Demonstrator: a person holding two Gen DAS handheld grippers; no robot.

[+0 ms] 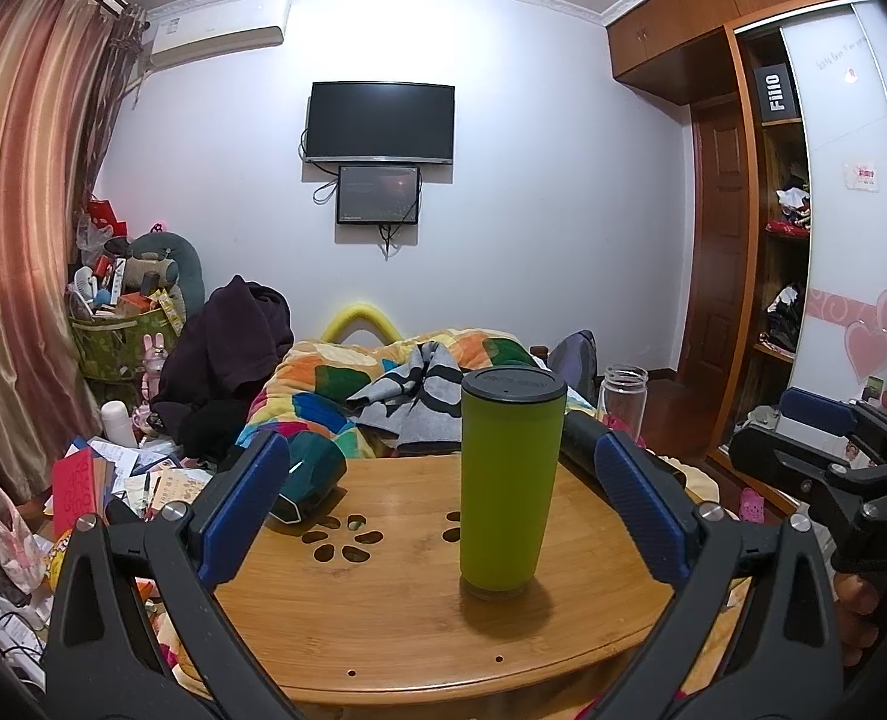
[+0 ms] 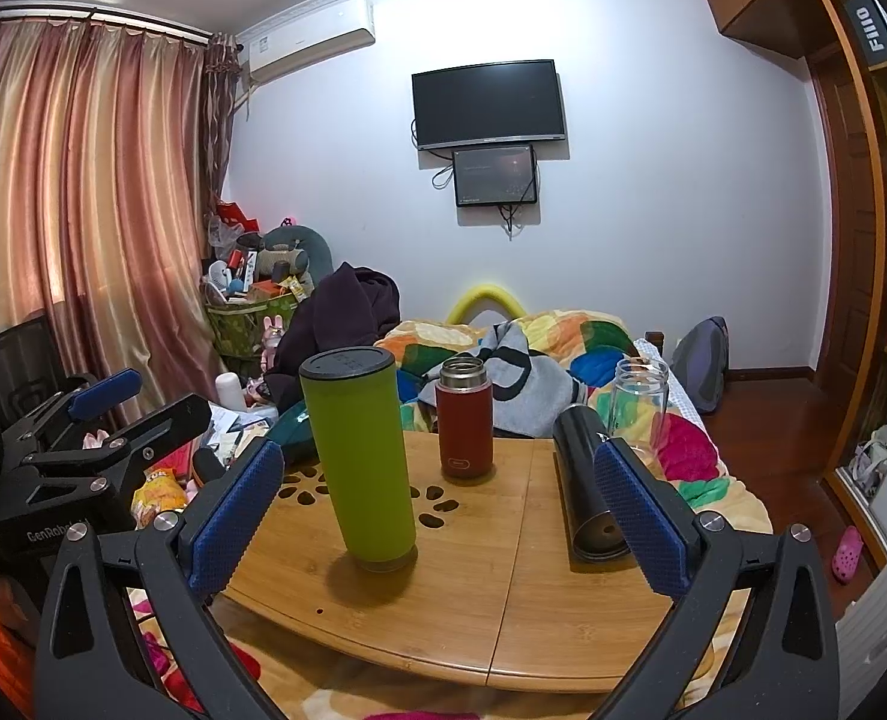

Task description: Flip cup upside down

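Observation:
A tall green cup (image 1: 506, 486) with a dark end on top stands on the round wooden table (image 1: 383, 618). It also shows in the right wrist view (image 2: 362, 462), left of centre on the table (image 2: 503, 594). My left gripper (image 1: 443, 504) is open and empty, its blue pads either side of the cup but nearer the camera. My right gripper (image 2: 443, 510) is open and empty, with the cup between its pads, closer to the left one. Each gripper also shows in the other view: the right (image 1: 833, 450), the left (image 2: 89, 420).
A red flask (image 2: 464, 417) stands behind the green cup. A black bottle (image 2: 587, 486) lies on the table's right side, a clear glass jar (image 2: 638, 399) behind it. A dark teal cup (image 1: 311, 477) lies at the table's left. A cluttered bed is behind.

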